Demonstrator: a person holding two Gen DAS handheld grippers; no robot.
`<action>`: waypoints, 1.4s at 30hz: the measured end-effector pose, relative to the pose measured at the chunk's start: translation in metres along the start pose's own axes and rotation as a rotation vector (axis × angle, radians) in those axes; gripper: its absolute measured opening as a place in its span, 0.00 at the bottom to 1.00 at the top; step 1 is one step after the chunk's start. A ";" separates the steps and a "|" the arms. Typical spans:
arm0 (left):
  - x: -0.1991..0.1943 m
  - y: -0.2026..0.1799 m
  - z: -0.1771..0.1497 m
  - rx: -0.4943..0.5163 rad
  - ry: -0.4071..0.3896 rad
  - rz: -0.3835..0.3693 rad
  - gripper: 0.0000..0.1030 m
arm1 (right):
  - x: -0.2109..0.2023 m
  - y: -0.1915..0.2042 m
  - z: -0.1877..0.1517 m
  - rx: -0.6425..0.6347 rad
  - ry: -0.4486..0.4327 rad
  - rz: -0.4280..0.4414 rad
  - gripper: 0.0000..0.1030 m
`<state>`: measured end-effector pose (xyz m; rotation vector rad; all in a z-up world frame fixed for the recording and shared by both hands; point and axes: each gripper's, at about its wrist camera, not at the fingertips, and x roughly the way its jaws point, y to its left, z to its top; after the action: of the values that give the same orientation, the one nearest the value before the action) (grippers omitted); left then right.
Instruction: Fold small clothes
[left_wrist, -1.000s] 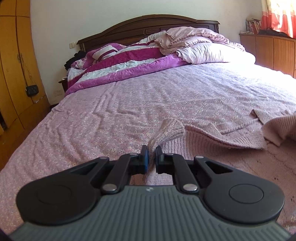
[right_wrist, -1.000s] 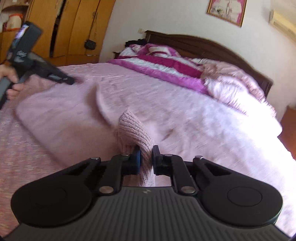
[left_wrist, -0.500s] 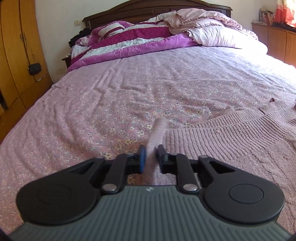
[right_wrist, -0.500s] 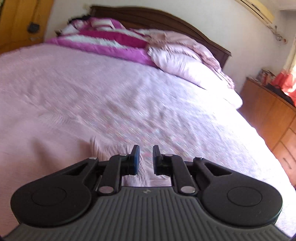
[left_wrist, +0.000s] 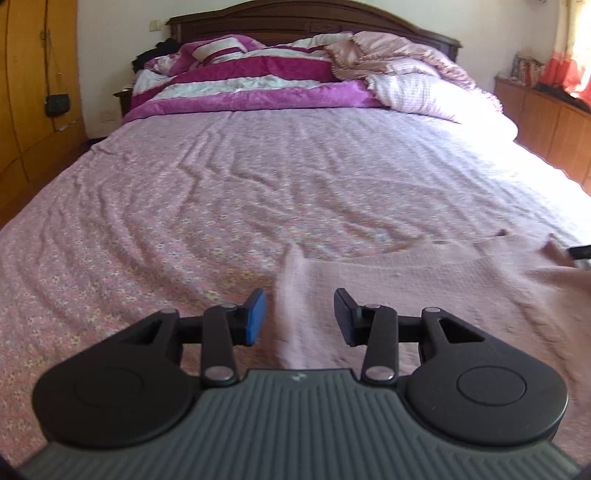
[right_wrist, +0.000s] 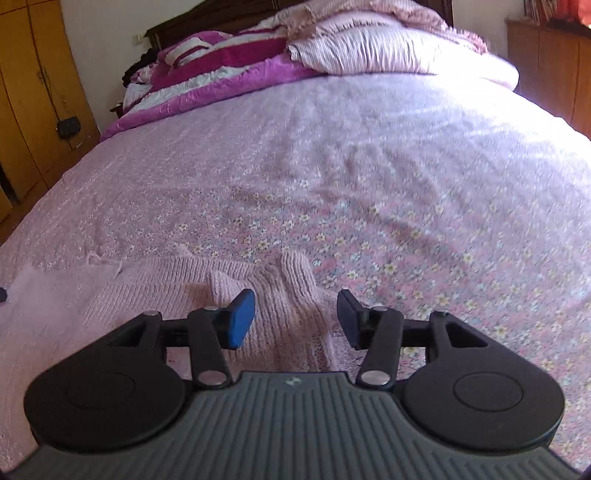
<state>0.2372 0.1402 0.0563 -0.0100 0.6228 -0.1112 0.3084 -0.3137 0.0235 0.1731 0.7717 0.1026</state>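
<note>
On floral bedsheet (left_wrist: 258, 192), pink knitwear (right_wrist: 155, 288).

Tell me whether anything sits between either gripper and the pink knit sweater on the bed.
Nothing visible does. The left gripper has its jaws opening with a raised fold of the pink knit sweater between them, pads clear of it. The right gripper is opening too, a ribbed sweater edge lying between its jaws on the floral bedsheet.

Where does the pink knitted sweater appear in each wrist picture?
Left wrist: pink knitted sweater lies lower right, a raised fold running between the fingers.
Right wrist: sweater lies lower left to centre.
Shared landmark: magenta-and-white striped quilt by the headboard.
</note>
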 end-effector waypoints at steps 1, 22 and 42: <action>-0.006 -0.004 -0.002 0.004 -0.019 -0.016 0.42 | 0.002 0.002 -0.002 -0.018 0.015 -0.006 0.19; 0.011 -0.004 -0.032 -0.078 0.065 -0.055 0.45 | -0.032 0.015 -0.017 -0.129 -0.116 -0.156 0.56; -0.063 -0.034 -0.043 -0.079 0.168 0.076 0.69 | -0.088 -0.016 -0.080 0.179 -0.034 -0.021 0.71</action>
<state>0.1584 0.1139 0.0594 -0.0538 0.7947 -0.0142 0.1901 -0.3333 0.0245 0.3352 0.7489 0.0102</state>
